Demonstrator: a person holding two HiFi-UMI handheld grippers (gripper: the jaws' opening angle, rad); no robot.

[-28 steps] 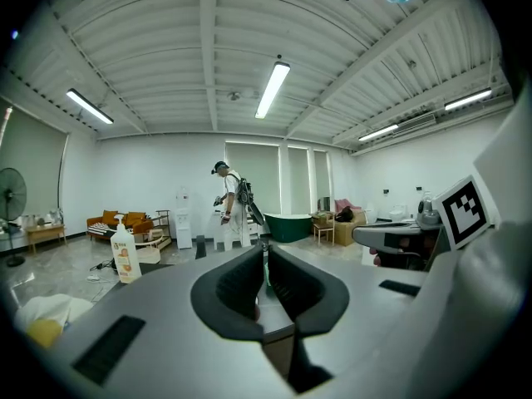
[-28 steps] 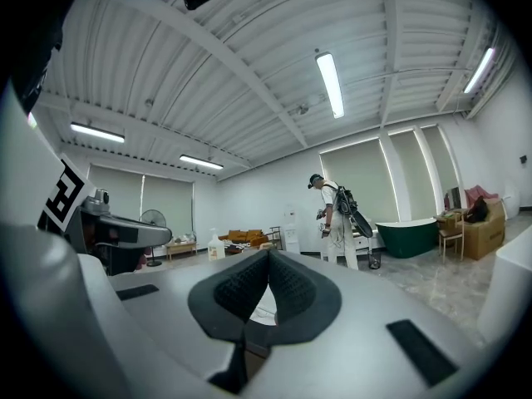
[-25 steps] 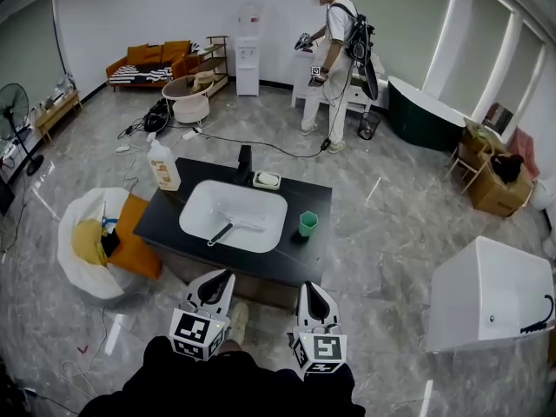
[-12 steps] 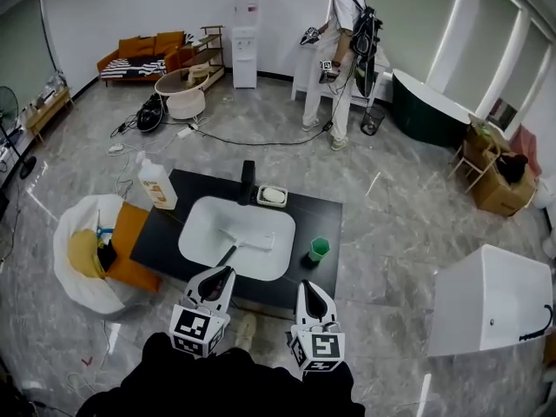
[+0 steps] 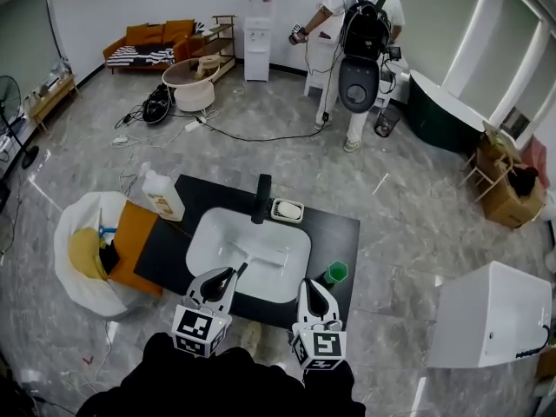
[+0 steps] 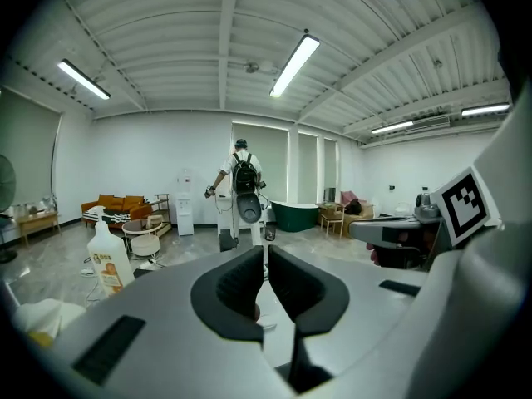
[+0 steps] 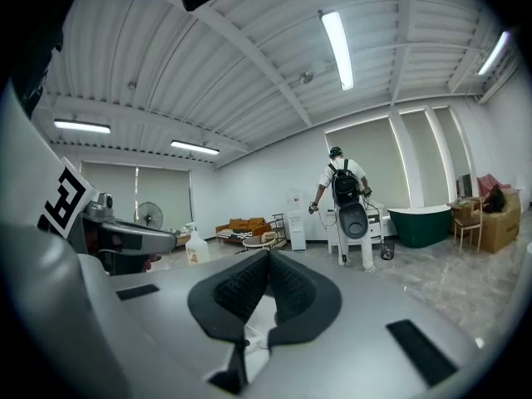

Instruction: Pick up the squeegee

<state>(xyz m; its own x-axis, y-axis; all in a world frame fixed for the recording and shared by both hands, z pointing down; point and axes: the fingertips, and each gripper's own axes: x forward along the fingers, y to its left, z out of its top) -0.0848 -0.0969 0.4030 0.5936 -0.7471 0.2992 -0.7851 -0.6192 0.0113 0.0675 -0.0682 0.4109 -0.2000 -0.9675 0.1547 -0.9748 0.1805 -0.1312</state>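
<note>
Dark-handled, pale-bladed squeegee [image 5: 261,255] in sink [image 5: 215,235]

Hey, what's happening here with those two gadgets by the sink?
A person holds a gripper in each hand in front of a black counter with a white basin. The left gripper and right gripper are both shut and empty, above the counter's near edge. The squeegee lies in the basin, not yet picked up. Another person with a backpack stands by the far wall.

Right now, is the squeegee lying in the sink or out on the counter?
In the sink. The squeegee lies flat on the bottom of the white sink, not on the black countertop around it.
</note>
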